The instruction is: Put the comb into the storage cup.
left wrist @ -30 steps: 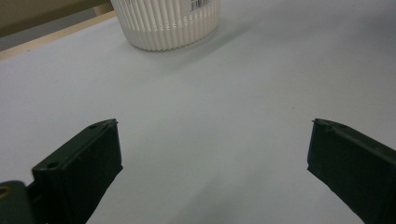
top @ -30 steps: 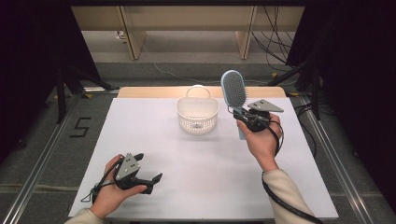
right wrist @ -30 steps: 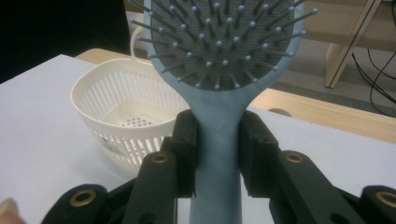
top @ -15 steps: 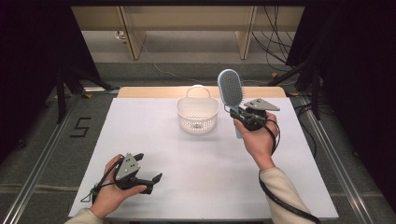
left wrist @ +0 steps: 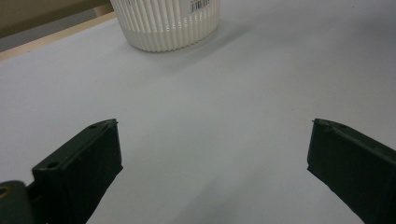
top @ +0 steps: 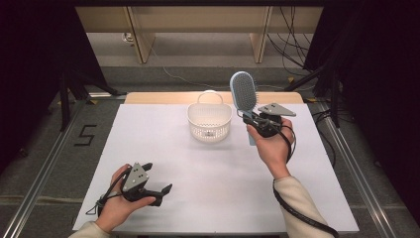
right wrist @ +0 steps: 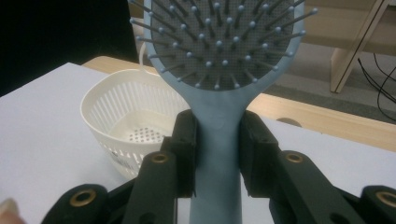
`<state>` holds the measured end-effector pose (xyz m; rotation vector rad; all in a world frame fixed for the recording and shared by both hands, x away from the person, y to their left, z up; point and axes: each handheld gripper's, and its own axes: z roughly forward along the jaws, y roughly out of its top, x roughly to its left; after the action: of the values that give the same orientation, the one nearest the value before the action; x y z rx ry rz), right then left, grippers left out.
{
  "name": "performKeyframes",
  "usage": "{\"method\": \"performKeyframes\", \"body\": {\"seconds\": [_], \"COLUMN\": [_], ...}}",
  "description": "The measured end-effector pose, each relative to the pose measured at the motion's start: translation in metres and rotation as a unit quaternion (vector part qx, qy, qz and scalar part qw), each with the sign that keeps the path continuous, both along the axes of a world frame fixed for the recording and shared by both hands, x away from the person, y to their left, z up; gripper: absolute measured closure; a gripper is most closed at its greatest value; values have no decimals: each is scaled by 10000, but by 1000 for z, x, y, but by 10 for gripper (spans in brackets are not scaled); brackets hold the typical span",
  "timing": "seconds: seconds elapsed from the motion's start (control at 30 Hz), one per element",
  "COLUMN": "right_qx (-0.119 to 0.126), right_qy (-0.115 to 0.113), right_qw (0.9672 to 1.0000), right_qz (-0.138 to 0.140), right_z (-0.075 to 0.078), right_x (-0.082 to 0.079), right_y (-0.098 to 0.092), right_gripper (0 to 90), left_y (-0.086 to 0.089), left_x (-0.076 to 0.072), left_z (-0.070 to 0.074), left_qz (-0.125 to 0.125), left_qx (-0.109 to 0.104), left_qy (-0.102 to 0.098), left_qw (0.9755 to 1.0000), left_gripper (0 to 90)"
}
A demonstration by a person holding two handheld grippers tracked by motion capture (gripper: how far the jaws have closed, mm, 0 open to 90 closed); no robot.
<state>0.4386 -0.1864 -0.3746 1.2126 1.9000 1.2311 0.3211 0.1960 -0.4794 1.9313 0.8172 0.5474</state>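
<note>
At the left of the high view, the person's left hand [top: 119, 206] rests near the front edge of the white table [top: 163, 148], holding the left tongs [top: 166, 190] low over the surface with their tips pointing toward the middle. The left gripper view shows these tongs [left wrist: 212, 154] standing wide apart, with nothing but bare white tabletop between the two black jaws and the ribbed lower wall of a white basket [left wrist: 168, 25] farther off at the top of the frame. In the high view that white basket [top: 210, 130] stands upright on the table toward its far edge, near the middle, its thin handle arching over the back rim and its slotted wall carrying a small label. Just to the right of the basket and apart from it, the blue hairbrush [top: 244, 94] is held up off the table, its oval bristled head uppermost and its handle running down past the right tongs [top: 250, 119]. The right hand [top: 271, 146] grips those tongs from below, with a cable trailing back along the sleeve. In the right gripper view the right tongs [right wrist: 218, 149] are clamped on the neck of the hairbrush [right wrist: 219, 42], one black jaw pressing each side of the pale blue handle just under the grey pad of ball-tipped bristles, and the basket [right wrist: 126, 126] sits lower left behind the brush, its perforated floor visible.
</note>
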Motion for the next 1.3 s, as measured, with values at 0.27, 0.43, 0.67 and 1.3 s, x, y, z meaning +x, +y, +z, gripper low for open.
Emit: {"method": "performKeyframes", "body": {"seconds": [0.27,0.43,0.67,1.3], "right_qx": [8,19,18,11], "right_qy": [-20,-32,-42,-29], "right_qw": [10000,10000,10000,10000], "right_qz": [28,47,40,91], "right_z": [1,2,2,0], "right_x": [2,2,3,7], "right_y": [2,4,4,13], "right_gripper": [706,705,706,705], "left_y": [0,0,0,0], "left_x": [0,0,0,0], "left_z": [0,0,0,0], "left_qz": [-2,-17,-21,-38], "left_qx": [8,10,-10,-14], "left_qy": [21,19,20,7], "left_qw": [10000,10000,10000,10000], "left_gripper": [24,25,25,25]}}
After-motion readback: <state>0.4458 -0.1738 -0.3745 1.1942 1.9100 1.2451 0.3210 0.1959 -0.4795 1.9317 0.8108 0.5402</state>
